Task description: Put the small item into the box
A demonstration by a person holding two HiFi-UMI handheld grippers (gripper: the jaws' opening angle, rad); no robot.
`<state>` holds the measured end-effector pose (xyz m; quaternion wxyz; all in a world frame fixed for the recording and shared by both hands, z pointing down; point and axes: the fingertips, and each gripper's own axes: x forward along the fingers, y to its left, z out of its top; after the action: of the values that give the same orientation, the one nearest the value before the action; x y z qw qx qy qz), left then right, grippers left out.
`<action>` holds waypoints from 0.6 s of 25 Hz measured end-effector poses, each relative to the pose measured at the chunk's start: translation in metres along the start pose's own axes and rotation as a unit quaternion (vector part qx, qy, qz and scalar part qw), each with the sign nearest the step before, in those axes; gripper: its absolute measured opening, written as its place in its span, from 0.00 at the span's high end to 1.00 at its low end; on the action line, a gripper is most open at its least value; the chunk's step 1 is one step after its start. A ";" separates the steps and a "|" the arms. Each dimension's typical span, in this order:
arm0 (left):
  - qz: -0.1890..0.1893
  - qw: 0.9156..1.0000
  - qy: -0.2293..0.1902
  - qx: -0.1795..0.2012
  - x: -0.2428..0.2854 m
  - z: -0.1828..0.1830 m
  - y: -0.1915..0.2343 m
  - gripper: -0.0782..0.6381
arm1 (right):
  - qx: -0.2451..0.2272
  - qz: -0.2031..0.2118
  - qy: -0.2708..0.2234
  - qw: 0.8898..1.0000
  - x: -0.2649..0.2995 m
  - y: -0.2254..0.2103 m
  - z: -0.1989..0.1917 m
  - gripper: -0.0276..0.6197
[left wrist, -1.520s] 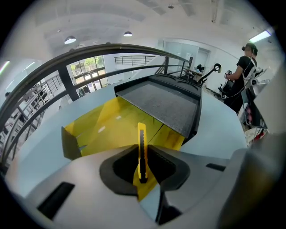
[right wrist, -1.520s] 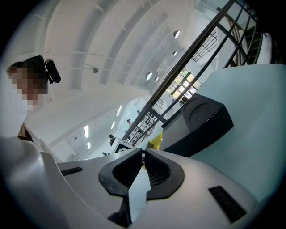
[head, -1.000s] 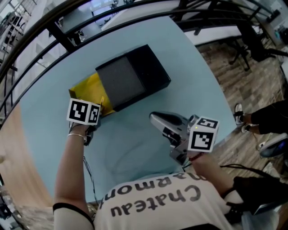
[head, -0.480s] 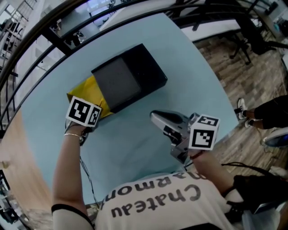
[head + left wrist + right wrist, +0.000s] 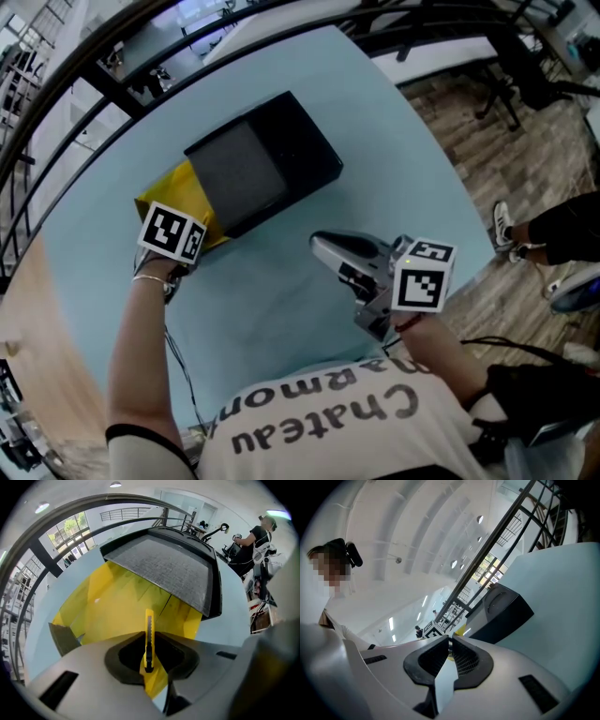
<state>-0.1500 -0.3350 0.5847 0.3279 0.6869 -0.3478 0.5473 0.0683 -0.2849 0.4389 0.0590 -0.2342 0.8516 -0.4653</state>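
A black box (image 5: 298, 145) with a grey padded panel (image 5: 236, 171) lies on the pale blue table (image 5: 281, 309). Something yellow (image 5: 173, 202) sticks out at its left end. In the left gripper view this yellow surface (image 5: 112, 606) spreads out below the grey panel (image 5: 164, 566). My left gripper (image 5: 148, 634) is shut on a small yellow utility knife (image 5: 149, 630) that stands on edge between the jaws and points at the yellow surface. In the head view the left gripper (image 5: 187, 236) sits at the yellow edge. My right gripper (image 5: 330, 251) hovers shut and holds nothing; in its own view its jaws (image 5: 450, 645) point toward the box (image 5: 501, 611).
The rounded table edge (image 5: 450, 197) runs along the right, with wooden floor (image 5: 525, 141) and a person's shoes (image 5: 502, 239) beyond. Dark railings (image 5: 122, 84) cross the far side. A cable (image 5: 183, 366) trails along the left forearm.
Almost nothing differs. The view has drifted slightly, the left gripper stays at the yellow edge with the knife, and the right gripper holds its place.
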 end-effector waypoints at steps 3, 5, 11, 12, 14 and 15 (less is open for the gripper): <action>-0.002 1.000 -0.003 -0.007 0.001 0.000 0.003 0.80 | -0.001 0.001 0.002 1.000 0.000 0.000 0.000 0.88; -0.004 1.000 -0.004 -0.007 0.001 0.001 0.004 0.80 | -0.001 -0.001 0.003 1.000 0.000 -0.001 -0.001 0.88; -0.011 1.000 -0.002 -0.010 0.002 0.003 0.003 0.80 | -0.007 -0.010 0.006 1.000 -0.001 -0.004 -0.002 0.88; -0.010 1.000 -0.002 -0.009 0.003 0.003 0.003 0.80 | -0.008 -0.011 0.007 1.000 -0.001 -0.004 -0.003 0.88; -0.010 1.000 0.000 -0.006 0.004 0.004 0.003 0.80 | -0.008 -0.013 0.006 1.000 -0.001 -0.006 -0.004 0.88; -0.011 1.000 0.000 -0.005 0.005 0.005 0.003 0.80 | -0.007 -0.015 0.005 1.000 -0.002 -0.007 -0.004 0.88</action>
<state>-0.1492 -0.3411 0.5885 0.3372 0.6891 -0.3428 0.5421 0.0708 -0.2842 0.4462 0.0460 -0.2444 0.8517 -0.4613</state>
